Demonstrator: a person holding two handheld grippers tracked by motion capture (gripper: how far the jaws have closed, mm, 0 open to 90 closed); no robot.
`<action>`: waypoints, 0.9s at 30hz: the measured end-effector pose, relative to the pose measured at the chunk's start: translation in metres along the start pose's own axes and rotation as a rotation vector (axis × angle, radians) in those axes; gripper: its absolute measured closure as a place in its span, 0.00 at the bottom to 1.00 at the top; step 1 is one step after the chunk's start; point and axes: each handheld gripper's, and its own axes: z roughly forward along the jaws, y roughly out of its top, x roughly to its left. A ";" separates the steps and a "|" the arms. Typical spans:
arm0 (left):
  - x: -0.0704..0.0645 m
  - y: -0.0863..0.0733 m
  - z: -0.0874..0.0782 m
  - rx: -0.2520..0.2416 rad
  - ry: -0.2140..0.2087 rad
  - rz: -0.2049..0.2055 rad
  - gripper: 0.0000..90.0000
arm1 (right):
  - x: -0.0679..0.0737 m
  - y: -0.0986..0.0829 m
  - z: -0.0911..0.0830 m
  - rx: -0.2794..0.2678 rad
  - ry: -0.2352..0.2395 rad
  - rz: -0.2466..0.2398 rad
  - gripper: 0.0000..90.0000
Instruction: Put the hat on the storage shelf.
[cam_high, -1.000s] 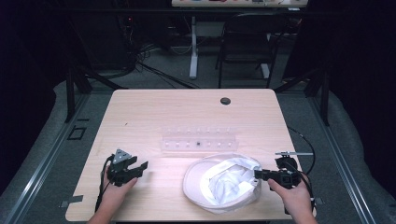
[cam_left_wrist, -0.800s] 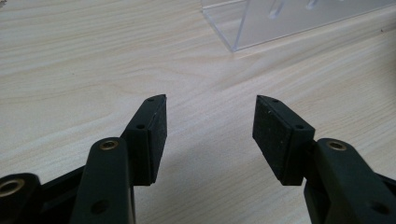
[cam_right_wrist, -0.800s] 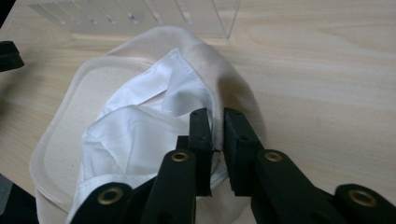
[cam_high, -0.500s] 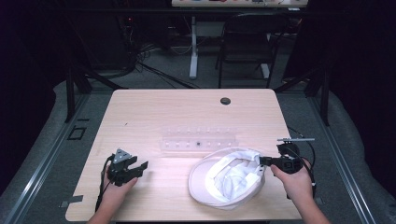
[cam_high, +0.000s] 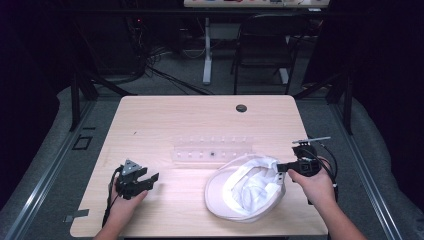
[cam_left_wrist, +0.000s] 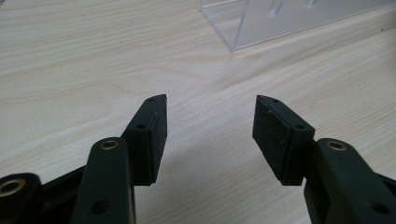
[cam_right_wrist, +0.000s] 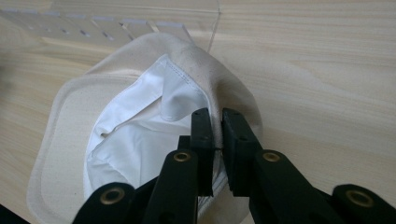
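A cream bucket hat (cam_high: 245, 189) lies upside down on the table's front right, its white lining (cam_right_wrist: 140, 135) facing up. My right gripper (cam_high: 281, 168) is shut on the hat's rim at its right side; in the right gripper view (cam_right_wrist: 215, 122) the fabric is pinched between the two black jaws and pulled up a little. My left gripper (cam_high: 149, 179) rests near the front left of the table, open, with nothing but bare wood between its pads (cam_left_wrist: 154, 133). A clear acrylic rack (cam_high: 212, 149) stands in the table's middle, just behind the hat.
The clear rack's corner (cam_left_wrist: 243, 28) lies ahead and right of the left gripper. A round cable hole (cam_high: 241, 108) sits near the table's (cam_high: 165, 120) far edge. A chair (cam_high: 262, 45) and desk legs stand beyond the table on the dark floor.
The right gripper has dragged the hat to the right and slightly away, lifting its rim. The left gripper has stayed put, open.
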 end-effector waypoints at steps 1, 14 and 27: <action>0.000 0.000 0.000 0.001 0.001 -0.001 0.51 | 0.001 0.000 0.000 0.004 -0.007 -0.005 0.93; -0.002 0.000 0.001 0.008 -0.003 0.008 0.51 | 0.007 0.011 -0.003 0.109 -0.042 0.012 0.72; -0.002 0.000 0.001 0.008 -0.003 0.009 0.51 | 0.001 0.021 -0.002 0.232 -0.042 0.124 0.60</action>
